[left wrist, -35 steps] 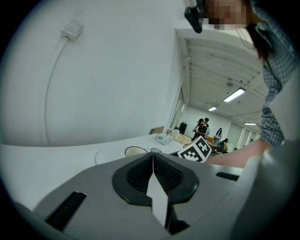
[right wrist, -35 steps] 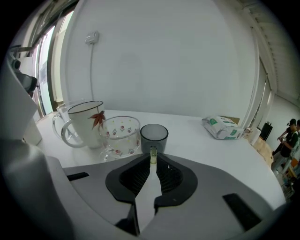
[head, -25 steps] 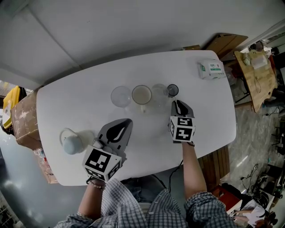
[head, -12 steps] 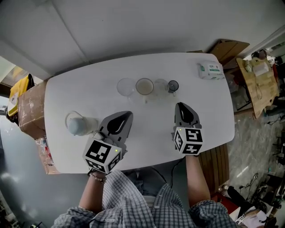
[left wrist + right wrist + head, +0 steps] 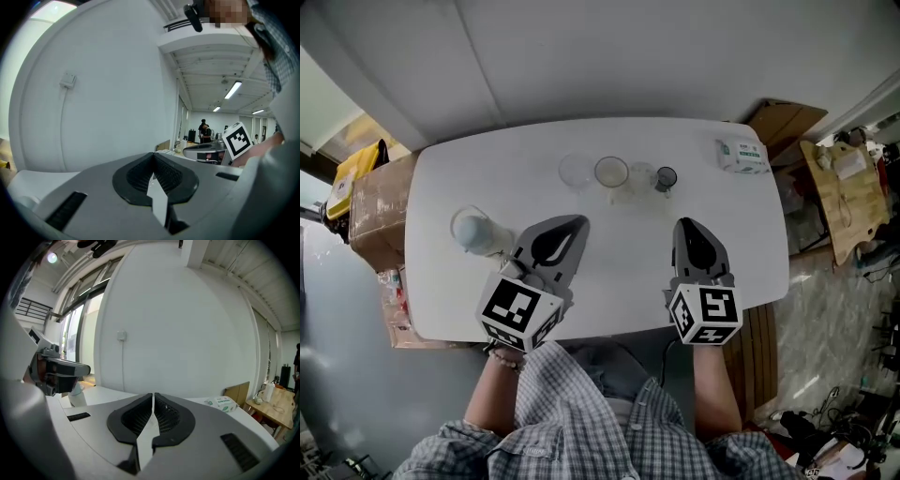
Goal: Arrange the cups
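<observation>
Several cups stand in a row at the far middle of the white table: a clear glass, a cream-rimmed cup, another clear glass and a small dark cup. A pale blue cup stands apart at the left, and shows at the left edge of the right gripper view as the blue cup. My left gripper is shut and empty near the table's front. My right gripper is shut and empty too, well short of the row. In both gripper views the jaws meet with nothing between.
A packet of tissues lies at the table's far right corner, seen also as the tissue packet. A brown cardboard box stands off the left edge, a wooden bench off the right. A white wall runs behind the table.
Both grippers have drawn back from the cup row toward the table's front edge. The right gripper has moved away from the small dark cup. The head camera has risen, so the table looks smaller.
</observation>
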A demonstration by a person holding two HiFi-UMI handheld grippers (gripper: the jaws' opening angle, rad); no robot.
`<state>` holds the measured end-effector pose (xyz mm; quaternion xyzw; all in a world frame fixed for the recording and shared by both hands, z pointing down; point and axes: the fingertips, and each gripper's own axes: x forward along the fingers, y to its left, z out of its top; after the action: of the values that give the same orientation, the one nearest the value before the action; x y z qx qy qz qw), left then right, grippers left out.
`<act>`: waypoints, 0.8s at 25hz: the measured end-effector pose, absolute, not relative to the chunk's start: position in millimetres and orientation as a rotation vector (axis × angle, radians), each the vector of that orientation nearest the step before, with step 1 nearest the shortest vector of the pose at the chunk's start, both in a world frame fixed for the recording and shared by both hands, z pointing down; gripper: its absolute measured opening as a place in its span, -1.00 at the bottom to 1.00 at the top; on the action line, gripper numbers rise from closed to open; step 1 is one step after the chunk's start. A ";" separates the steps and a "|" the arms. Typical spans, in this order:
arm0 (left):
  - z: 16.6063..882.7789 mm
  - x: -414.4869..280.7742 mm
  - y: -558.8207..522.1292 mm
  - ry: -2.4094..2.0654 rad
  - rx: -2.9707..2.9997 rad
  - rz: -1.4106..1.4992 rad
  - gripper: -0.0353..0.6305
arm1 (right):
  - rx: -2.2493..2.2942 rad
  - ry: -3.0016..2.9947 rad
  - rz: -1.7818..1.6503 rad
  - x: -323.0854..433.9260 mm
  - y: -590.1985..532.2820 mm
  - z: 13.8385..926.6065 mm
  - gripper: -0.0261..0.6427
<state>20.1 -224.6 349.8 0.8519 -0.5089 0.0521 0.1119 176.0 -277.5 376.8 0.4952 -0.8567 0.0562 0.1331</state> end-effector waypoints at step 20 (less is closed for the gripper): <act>315.5 32.6 -202.2 -1.590 2.537 0.056 -0.86 | 1.358 -2.594 -0.014 166.6 -244.1 326.4 -0.83</act>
<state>32.6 -202.2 315.5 0.8449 -0.5295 0.0187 0.0734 166.6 -244.1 326.4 0.4612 -0.8809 -0.0048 0.1064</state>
